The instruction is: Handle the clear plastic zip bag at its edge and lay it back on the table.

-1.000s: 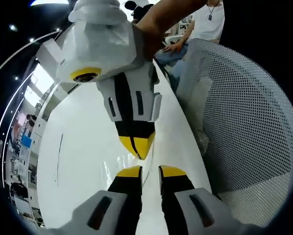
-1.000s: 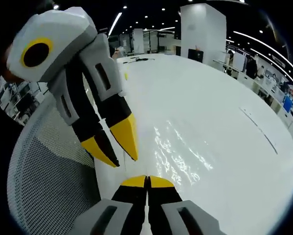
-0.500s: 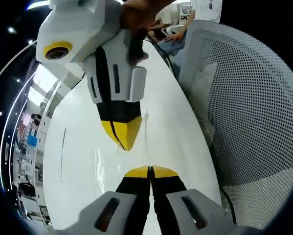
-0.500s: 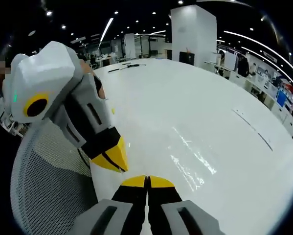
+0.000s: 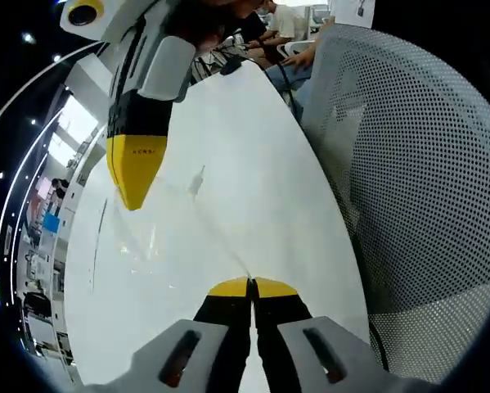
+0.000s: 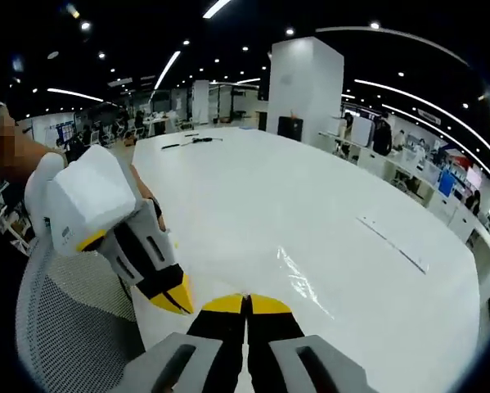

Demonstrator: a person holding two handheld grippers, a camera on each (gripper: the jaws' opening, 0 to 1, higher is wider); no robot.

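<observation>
The clear plastic zip bag [image 5: 159, 246] hangs stretched over the white table [image 5: 253, 139], showing only glints and a thin taut edge. My left gripper [image 5: 250, 283] is shut on that edge near the table's chair side. In the left gripper view my right gripper [image 5: 133, 182] is up at the left, its yellow tips together. In the right gripper view the bag [image 6: 306, 282] shines just beyond my right gripper [image 6: 246, 300], which is shut on it. The left gripper [image 6: 169, 296] sits close by on the left, held by a hand.
A white mesh chair back [image 5: 408, 164] stands against the table's edge, also in the right gripper view as the chair [image 6: 65, 336]. Far down the table lie dark cables or tools [image 6: 191, 141]. A thin strip [image 6: 392, 243] lies on the table. People sit beyond the far end.
My left gripper went from open to shut on the bag's edge. The two grippers have since drawn apart, pulling the bag taut between them.
</observation>
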